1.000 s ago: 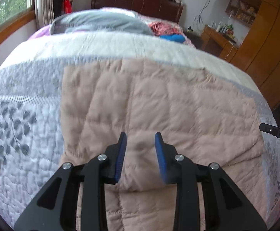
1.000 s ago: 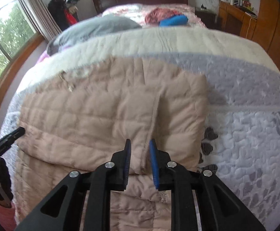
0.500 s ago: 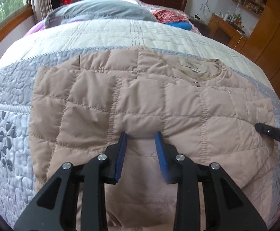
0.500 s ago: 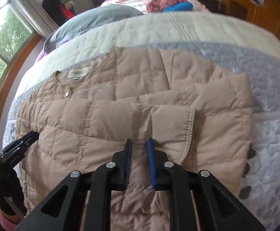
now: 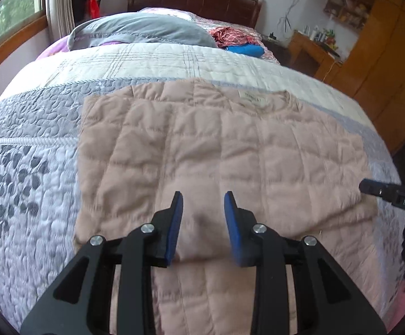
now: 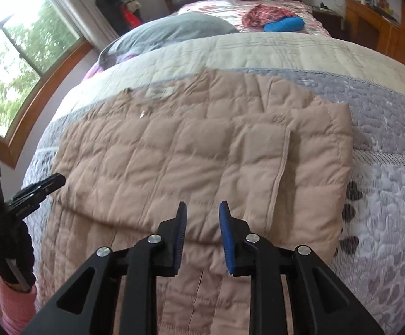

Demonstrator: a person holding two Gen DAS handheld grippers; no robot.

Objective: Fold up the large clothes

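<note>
The right gripper (image 6: 202,217) is seen with jaws just parted and nothing pinched; the fold edge that was between the pads half a second ago is now released and lies flat below them. The left gripper (image 5: 204,215) is held partly open over the jacket (image 5: 219,150), and whether its pads still press the fabric cannot be told. The upper half, which was being carried a moment ago, is now laid over the lower half, with the neck label (image 5: 254,100) turned up at the far edge. The cross fold is judged complete on the right side; a further fold or smoothing is judged to remain. The jacket is pink-beige, padded, quilted in squares, soft and thick, resting mid-bed on a grey and white stitched bedspread (image 6: 392,195), a grey pillow (image 6: 174,32) well beyond
</note>
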